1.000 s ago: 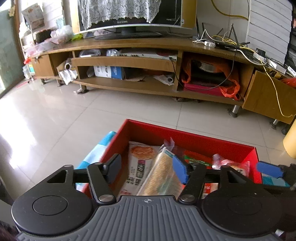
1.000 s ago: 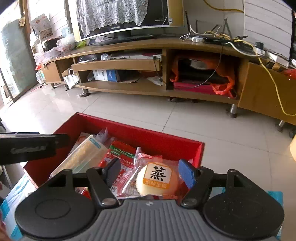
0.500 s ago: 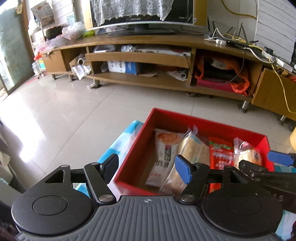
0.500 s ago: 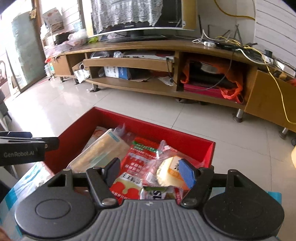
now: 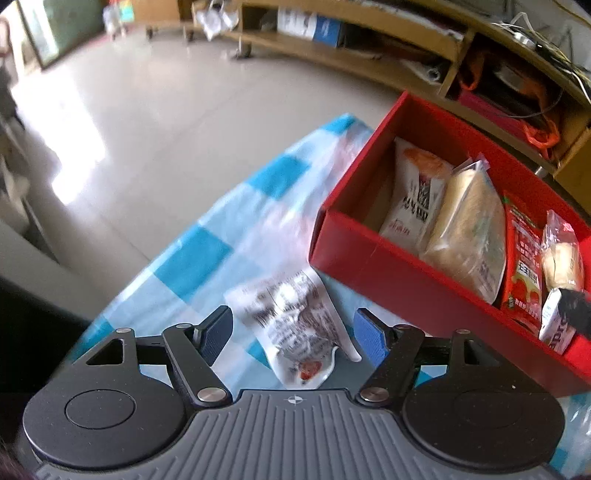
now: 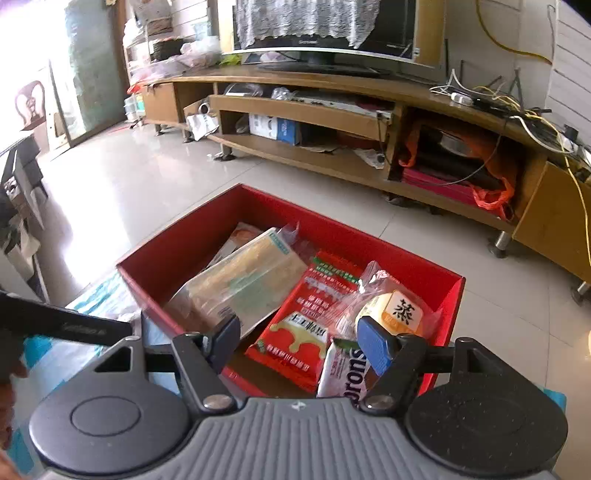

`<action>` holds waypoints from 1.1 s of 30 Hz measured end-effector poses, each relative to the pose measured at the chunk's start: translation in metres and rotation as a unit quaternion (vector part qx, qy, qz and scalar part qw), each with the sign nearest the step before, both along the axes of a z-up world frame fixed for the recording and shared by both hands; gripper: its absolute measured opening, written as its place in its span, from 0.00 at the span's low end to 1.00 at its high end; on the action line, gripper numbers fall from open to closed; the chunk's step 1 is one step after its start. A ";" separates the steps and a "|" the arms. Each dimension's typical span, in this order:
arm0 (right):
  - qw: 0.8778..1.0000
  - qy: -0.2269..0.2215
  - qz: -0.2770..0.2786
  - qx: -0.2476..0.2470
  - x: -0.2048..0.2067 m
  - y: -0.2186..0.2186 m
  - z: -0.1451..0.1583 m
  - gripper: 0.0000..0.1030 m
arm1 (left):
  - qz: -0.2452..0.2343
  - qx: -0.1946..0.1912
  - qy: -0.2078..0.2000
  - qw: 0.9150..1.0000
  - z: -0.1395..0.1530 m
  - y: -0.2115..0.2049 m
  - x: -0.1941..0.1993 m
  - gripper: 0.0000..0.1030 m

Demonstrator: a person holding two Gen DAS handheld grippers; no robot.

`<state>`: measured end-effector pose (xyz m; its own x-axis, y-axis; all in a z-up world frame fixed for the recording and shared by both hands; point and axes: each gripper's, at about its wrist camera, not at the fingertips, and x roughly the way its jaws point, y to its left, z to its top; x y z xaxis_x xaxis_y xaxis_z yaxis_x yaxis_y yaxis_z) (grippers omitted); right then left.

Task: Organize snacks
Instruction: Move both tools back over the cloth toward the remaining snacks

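Note:
A red box (image 5: 373,254) stands on a blue-and-white checked tablecloth (image 5: 207,254) and holds several snack packets: a white packet (image 5: 413,195), a long clear pack of biscuits (image 5: 469,225), a red packet (image 5: 522,266) and a wrapped bun (image 5: 561,254). A silver-white snack packet (image 5: 291,321) lies on the cloth beside the box. My left gripper (image 5: 293,334) is open, low over that packet. My right gripper (image 6: 299,341) is open and empty above the box's (image 6: 443,280) near right part, over a red packet (image 6: 314,314), a bun (image 6: 395,314) and a white packet (image 6: 343,373).
The table's left edge drops to a tiled floor (image 5: 129,110). A long wooden TV stand (image 6: 332,122) with a television (image 6: 325,33), boxes and cables runs along the far wall. The left gripper's arm (image 6: 62,325) shows at the left of the right wrist view.
My left gripper has swung left and down, off the box and over the loose packet on the cloth. My right gripper has drawn back a little above the box.

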<state>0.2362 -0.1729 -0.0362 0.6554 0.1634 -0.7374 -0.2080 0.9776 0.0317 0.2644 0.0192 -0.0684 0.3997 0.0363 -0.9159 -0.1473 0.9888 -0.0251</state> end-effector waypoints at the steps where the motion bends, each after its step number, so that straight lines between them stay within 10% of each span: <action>1: 1.000 0.001 0.003 0.000 -0.001 0.000 -0.001 0.68 | -0.006 -0.001 0.000 1.000 -0.003 -0.002 0.002 0.76; 17: 0.998 0.019 0.066 -0.001 -0.023 0.016 -0.005 0.68 | -0.086 0.077 0.000 0.993 -0.015 -0.038 -0.028 0.57; 33: 0.989 0.079 0.117 -0.030 -0.068 0.044 -0.029 0.69 | -0.164 0.012 0.031 0.986 -0.003 -0.018 -0.141 0.55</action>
<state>0.1681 -0.1292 -0.0647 0.4797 0.2499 -0.8411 -0.4265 0.9042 0.0254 0.1237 0.0013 -0.0711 0.3367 -0.0641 -0.9394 0.1797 0.9837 -0.0028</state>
